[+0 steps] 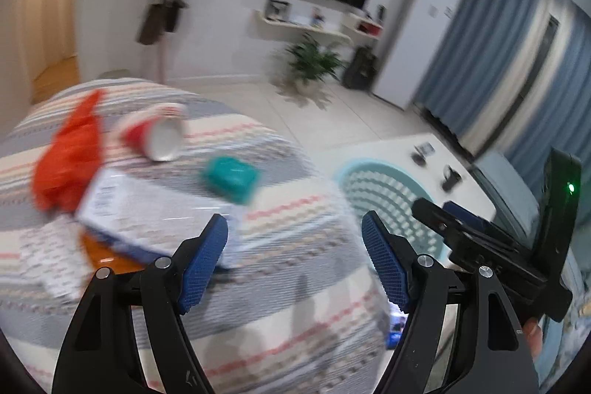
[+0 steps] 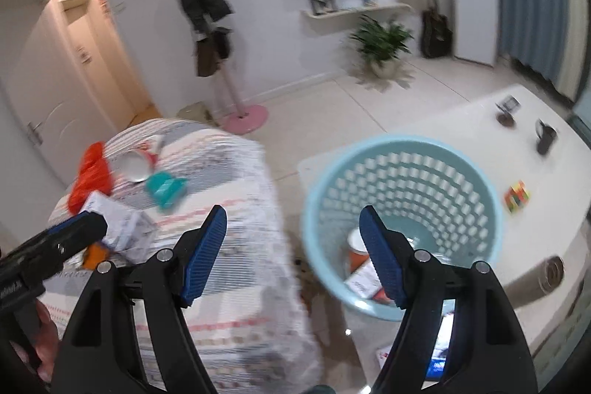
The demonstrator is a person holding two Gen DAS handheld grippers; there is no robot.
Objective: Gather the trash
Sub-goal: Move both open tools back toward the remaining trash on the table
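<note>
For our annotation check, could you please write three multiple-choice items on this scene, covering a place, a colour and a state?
1. Where does the teal box lie?
A. on the striped cover
B. in the basket
C. on the floor

2. What colour is the basket?
A. red
B. light blue
C. black

3. How is the red cup placed?
A. upright
B. stacked
C. on its side

Answers: 1 A, it rests on the striped cover; 2 B, its perforated wall is pale blue; 3 C, its open mouth faces sideways.

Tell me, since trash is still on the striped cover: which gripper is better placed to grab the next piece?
Probably the left gripper: it is open and faces the white box and teal pack. The right gripper, also open, sits beside the blue basket.
</note>
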